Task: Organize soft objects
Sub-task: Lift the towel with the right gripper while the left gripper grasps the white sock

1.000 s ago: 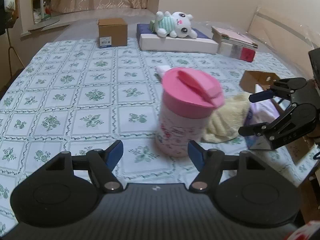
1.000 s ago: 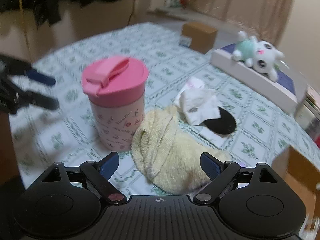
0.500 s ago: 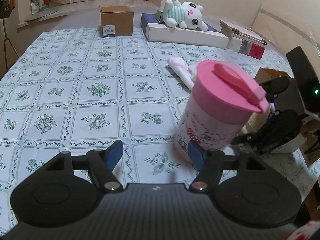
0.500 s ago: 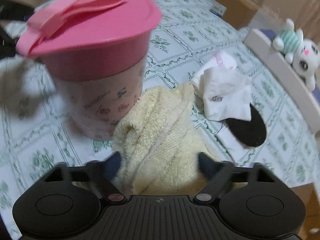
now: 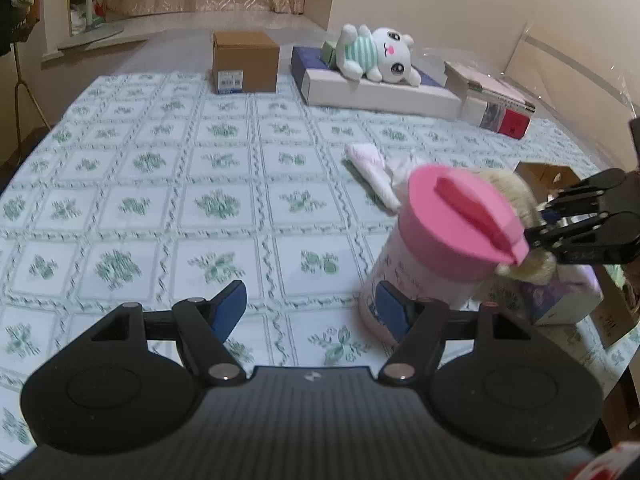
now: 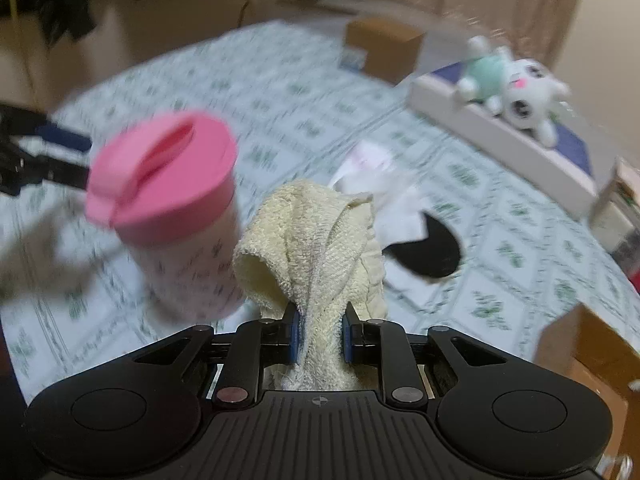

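Both pads of right gripper (image 6: 319, 334) pinch the cream towel (image 6: 316, 240), bunched and lifted just beside the pink-lidded cup (image 6: 176, 216); left gripper (image 5: 310, 306) wide, empty. Lift w/ care, steer clear of cup & white cloth (image 6: 376, 184)

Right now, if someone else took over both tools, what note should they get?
Right tool: shut on the yellow towel, bunched between its fingers.
Left tool: open, holding nothing, beside the pink-lidded cup.
White cloth lies on the tablecloth behind the towel; plush toy on the white box at the far edge.
Done: towel gripped. Left: place the towel, then the cloth and toy.
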Action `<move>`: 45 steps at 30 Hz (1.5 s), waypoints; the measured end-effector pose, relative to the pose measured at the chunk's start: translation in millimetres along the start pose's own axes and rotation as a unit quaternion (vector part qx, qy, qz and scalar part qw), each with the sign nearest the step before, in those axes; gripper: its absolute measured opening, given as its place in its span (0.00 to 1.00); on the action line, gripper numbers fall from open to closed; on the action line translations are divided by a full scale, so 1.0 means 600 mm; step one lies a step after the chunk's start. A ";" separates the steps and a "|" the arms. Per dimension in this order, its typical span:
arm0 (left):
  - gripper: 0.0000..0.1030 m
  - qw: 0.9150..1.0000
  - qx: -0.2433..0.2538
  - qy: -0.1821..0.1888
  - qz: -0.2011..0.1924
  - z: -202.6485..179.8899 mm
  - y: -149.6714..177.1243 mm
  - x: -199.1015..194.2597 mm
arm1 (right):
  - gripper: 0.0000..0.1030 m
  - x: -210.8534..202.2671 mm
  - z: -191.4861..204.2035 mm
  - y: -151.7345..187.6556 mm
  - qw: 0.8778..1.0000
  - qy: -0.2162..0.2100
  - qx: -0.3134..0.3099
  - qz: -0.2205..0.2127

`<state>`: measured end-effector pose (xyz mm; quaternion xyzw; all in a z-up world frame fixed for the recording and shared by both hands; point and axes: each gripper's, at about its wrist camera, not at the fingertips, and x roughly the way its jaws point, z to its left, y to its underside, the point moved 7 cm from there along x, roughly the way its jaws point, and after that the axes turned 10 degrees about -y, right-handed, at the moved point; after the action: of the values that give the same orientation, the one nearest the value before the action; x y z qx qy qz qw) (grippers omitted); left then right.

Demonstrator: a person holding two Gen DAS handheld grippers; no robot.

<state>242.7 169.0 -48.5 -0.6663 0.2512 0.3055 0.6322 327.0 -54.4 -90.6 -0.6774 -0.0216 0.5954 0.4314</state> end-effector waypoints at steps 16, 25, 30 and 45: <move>0.66 0.995 0.084 0.043 -0.023 -0.046 -0.193 0.014 | 0.19 -0.158 -0.092 -0.058 0.983 0.042 0.119 -0.136; 0.65 0.979 0.165 0.113 0.044 -0.132 -0.248 0.140 | 0.19 -0.138 -0.148 -0.061 0.977 0.042 0.146 -0.147; 0.64 0.962 0.214 0.144 0.088 -0.185 -0.248 0.213 | 0.19 -0.106 -0.165 -0.060 0.977 0.036 0.152 -0.143; 0.36 0.915 0.338 0.152 0.161 -0.296 -0.185 0.336 | 0.19 -0.053 -0.206 -0.038 0.976 0.027 0.171 -0.136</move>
<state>477.1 11.0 -115.9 -0.4016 0.5366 0.1952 0.7161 430.7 -126.3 -62.0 -0.6005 0.0006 0.5075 0.6180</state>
